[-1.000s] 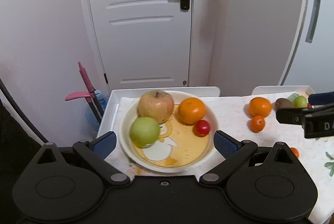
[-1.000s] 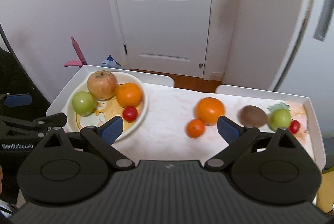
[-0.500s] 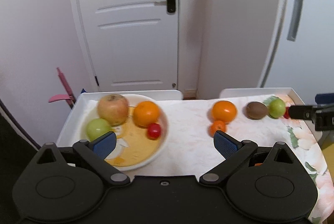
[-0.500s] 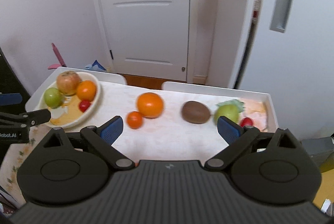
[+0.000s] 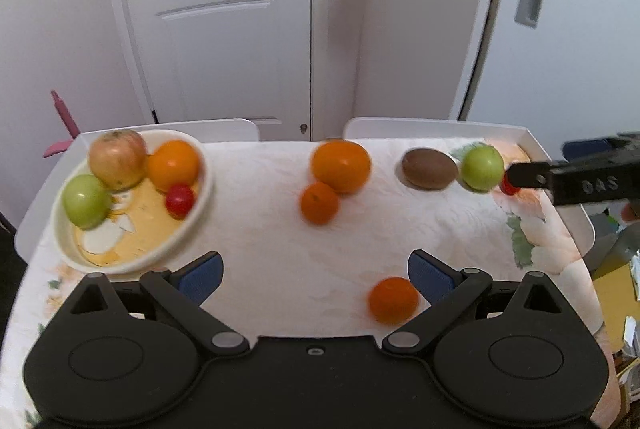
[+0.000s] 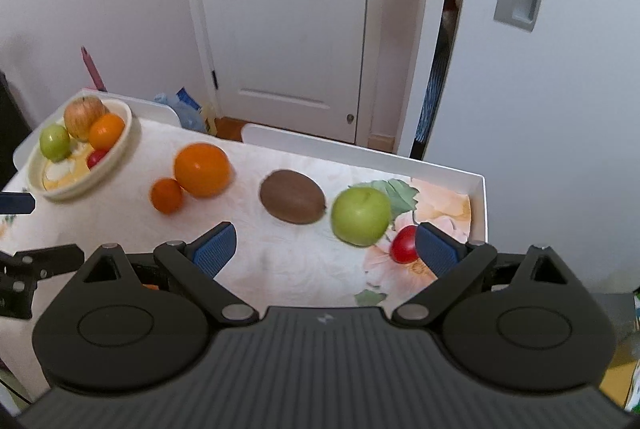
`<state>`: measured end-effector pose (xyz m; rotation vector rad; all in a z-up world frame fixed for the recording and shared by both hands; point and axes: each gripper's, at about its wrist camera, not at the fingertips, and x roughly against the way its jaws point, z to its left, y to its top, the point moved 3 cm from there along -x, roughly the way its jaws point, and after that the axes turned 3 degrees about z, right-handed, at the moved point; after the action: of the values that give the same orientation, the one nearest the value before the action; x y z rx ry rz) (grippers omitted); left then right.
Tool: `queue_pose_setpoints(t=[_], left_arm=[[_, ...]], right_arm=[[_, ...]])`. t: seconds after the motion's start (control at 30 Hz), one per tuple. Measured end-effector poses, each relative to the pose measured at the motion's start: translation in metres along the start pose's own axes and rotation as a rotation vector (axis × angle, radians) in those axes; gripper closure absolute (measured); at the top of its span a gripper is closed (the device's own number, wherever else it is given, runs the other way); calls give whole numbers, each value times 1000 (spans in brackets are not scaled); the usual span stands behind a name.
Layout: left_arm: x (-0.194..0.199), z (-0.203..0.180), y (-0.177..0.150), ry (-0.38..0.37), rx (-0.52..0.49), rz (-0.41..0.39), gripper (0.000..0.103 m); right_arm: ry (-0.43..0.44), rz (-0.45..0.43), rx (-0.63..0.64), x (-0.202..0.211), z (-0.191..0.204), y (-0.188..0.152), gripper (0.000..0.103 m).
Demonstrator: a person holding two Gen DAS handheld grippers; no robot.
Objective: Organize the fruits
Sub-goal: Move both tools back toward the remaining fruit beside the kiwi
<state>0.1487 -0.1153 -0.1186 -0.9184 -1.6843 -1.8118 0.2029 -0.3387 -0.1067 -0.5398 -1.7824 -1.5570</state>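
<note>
White-rimmed table (image 5: 532, 139) with a floral cloth, set before a white door (image 5: 224, 17). The bowl (image 5: 200, 205) at its left end holds a reddish apple (image 5: 117, 159), a green apple (image 5: 85, 201), an orange (image 5: 174, 165) and a cherry tomato (image 5: 180, 200). Loose on the cloth: a big orange (image 6: 202, 169) touching a small one (image 6: 167, 195), a kiwi (image 6: 292, 201), a green apple (image 6: 361, 215), a cherry tomato (image 6: 404, 249) and a mandarin (image 5: 393, 299) at the near edge. Left gripper (image 5: 316, 271) and right gripper (image 6: 325, 244) both spread wide, empty — right one nearest the loose green apple and tomato.

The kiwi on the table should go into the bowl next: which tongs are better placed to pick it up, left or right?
Probably the right tongs. They are open and the kiwi lies just ahead between their fingers. The left tongs, also open, face the small orange nearer the bowl.
</note>
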Motion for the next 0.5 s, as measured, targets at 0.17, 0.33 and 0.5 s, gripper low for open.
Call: queue_pose_setpoints(t=[0.17, 0.33, 0.5], left_arm=[[-19, -25, -13, -8, -14, 15, 12], [-39, -40, -22, -13, -21, 45, 26], [-53, -45, -26, -19, -6, 74, 39]], right_arm=[[24, 9, 52, -27, -13, -5, 0], [34, 16, 96, -48, -18, -7, 0], [53, 36, 118, -64, -20, -7, 2]])
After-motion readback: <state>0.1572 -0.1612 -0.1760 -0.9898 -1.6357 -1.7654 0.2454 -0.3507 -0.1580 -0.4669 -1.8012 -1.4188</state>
